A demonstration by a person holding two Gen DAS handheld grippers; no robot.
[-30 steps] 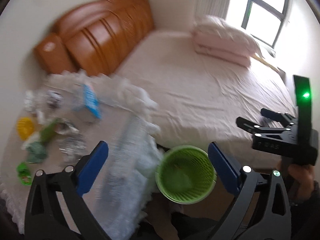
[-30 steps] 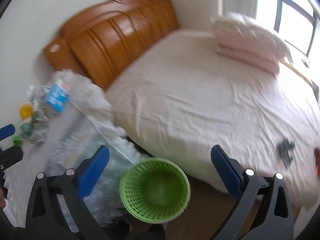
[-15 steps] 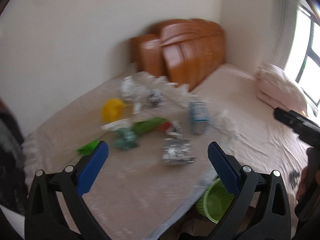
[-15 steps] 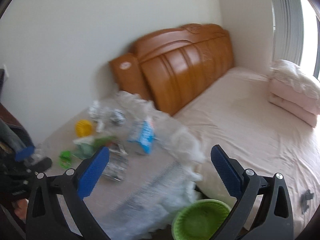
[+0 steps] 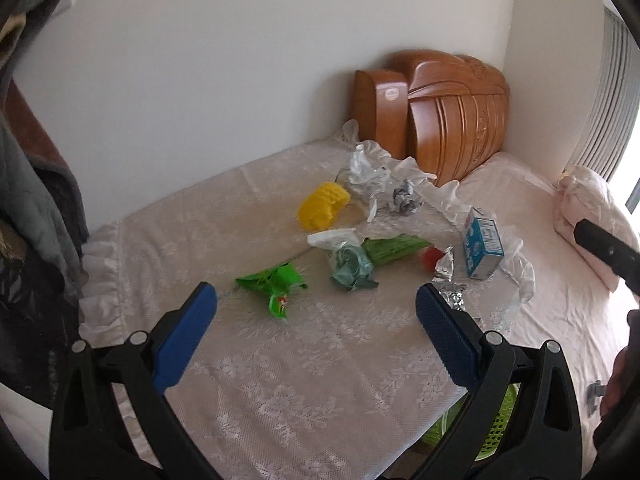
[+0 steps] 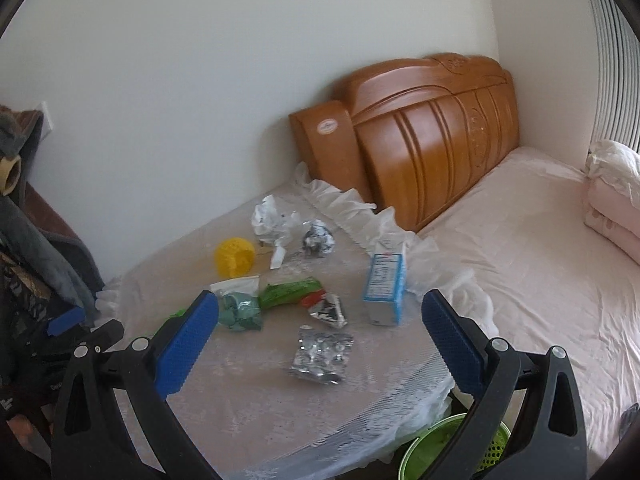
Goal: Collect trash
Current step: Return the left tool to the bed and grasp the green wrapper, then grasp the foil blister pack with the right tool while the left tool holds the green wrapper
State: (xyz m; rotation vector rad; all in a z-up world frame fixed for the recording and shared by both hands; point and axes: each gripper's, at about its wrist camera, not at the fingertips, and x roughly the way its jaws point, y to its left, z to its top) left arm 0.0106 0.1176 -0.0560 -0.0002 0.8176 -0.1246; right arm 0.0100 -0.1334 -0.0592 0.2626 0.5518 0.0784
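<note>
Trash lies on a lace-covered table (image 5: 280,360): a green wrapper (image 5: 276,282), a teal crumpled bag (image 5: 350,266), a yellow mesh piece (image 5: 322,206), a blue milk carton (image 5: 482,248) standing upright, and a silver foil pack (image 6: 322,356). The carton (image 6: 384,288) and the teal bag (image 6: 240,310) also show in the right wrist view. My left gripper (image 5: 316,336) is open and empty above the table, near the green wrapper. My right gripper (image 6: 320,336) is open and empty above the foil pack. A green basket (image 6: 452,452) stands below the table's edge.
A bed (image 6: 520,240) with a wooden headboard (image 6: 432,128) lies to the right, with folded pink bedding (image 6: 612,208). Dark clothes (image 5: 32,200) hang at the left. Crumpled white paper (image 6: 272,220) and a grey wad (image 6: 318,238) lie at the table's far side.
Both grippers have swung left and up from the bed and the green basket toward the table. The trash is now centred in both views and the basket has dropped to the lower edge.
</note>
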